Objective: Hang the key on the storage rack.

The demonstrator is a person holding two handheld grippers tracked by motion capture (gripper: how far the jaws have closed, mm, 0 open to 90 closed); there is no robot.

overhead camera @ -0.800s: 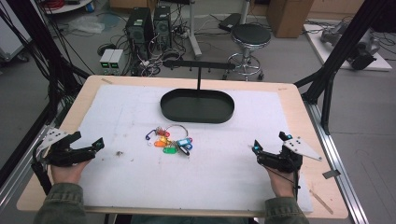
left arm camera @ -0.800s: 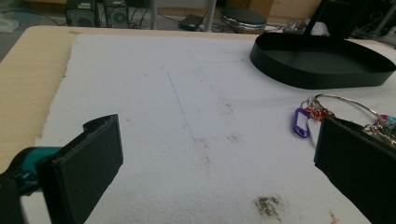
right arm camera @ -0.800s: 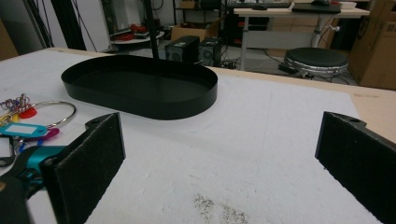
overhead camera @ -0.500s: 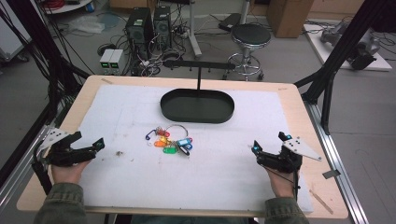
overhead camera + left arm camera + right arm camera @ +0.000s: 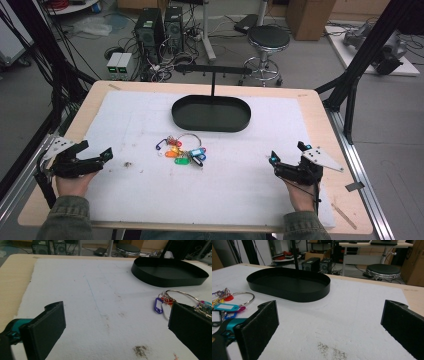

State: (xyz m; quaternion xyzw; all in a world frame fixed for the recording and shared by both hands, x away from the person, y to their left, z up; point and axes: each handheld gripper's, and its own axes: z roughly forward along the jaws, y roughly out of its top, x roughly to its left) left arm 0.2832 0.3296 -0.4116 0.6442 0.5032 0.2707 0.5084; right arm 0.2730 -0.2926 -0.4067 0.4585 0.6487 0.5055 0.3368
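A bunch of coloured key tags on a wire ring [image 5: 182,151] lies near the middle of the worktop [image 5: 60,200], just on the near side of the empty black oval tray [image 5: 211,113]; no writing can be read on the tags. The left hand-held gripper [image 5: 95,157] rests by the left edge and the right hand-held gripper [image 5: 287,155] by the right edge. Both have their jaws spread wide and hold nothing, well apart from the tags.

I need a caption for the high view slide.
Two open claws, left and right, flank key tags before a tray.
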